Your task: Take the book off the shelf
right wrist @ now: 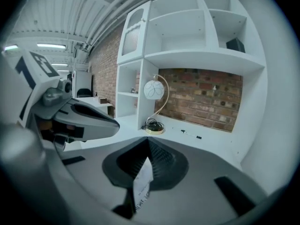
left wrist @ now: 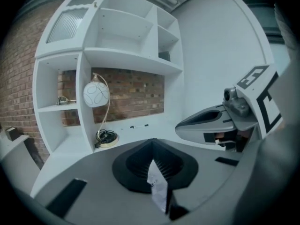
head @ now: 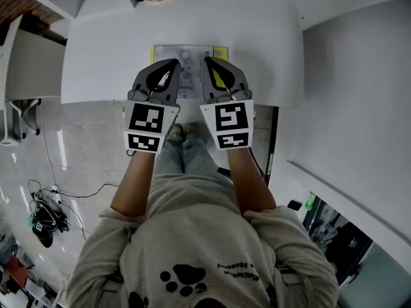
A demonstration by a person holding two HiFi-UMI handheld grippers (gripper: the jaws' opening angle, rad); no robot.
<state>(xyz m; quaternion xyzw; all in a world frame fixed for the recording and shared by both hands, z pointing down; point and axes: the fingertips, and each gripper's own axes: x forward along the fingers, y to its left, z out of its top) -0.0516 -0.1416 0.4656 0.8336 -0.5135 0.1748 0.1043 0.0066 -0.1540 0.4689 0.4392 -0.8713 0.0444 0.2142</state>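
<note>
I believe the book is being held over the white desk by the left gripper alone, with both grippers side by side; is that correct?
Not quite: the book is held by both grippers, not the left alone. The left gripper and the right gripper are side by side over the white desk, and the right gripper view shows its jaws shut on the book too.

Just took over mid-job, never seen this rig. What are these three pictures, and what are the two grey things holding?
No robot arm: a person holds a grey two-jaw gripper in each hand. The head view looks down from the person's head at the left gripper and right gripper, each with a black-and-white marker cube. The other two views ride on the grippers, looking along their jaws. Both are shut on a thin white book with a yellow edge. Below lies a white shelf surface with a white globe lamp at the back.
</note>
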